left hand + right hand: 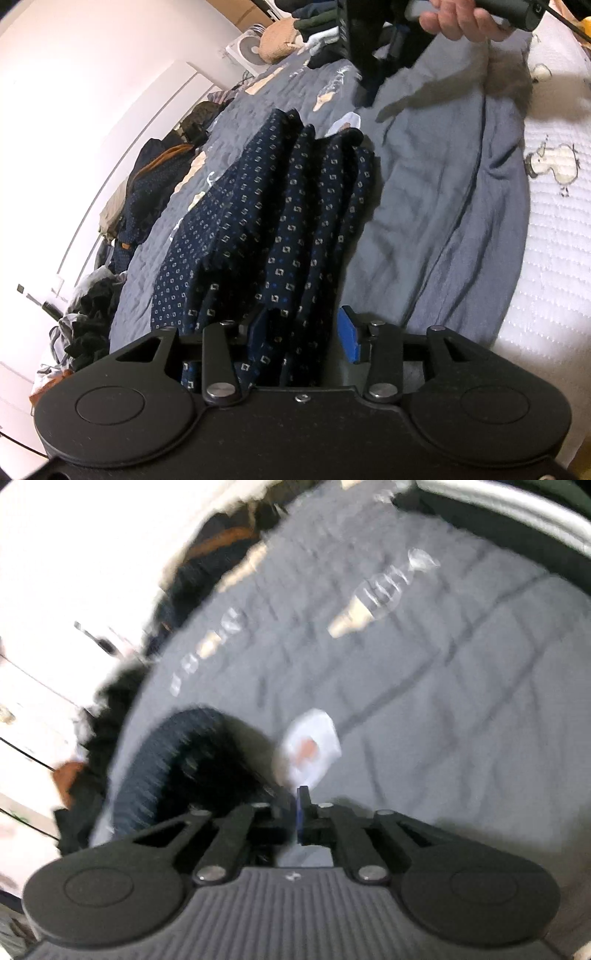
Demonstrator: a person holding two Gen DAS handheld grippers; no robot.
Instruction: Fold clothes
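Navy patterned garment (266,229) lies bunched on the grey-blue quilt (443,206), its near end pinched between the left gripper (299,336) fingers. Right gripper (300,812): fingers pressed together, apparently on nothing, though the view is blurred; garment just left of it.

The shirt (266,221) is navy, dotted with small white squares and blue specks. The quilt (424,206) under it is grey-blue with cream and white motifs. Along the bed's right edge, the sheet (554,258) is white with cartoon figures. The pads (349,338) are blue.
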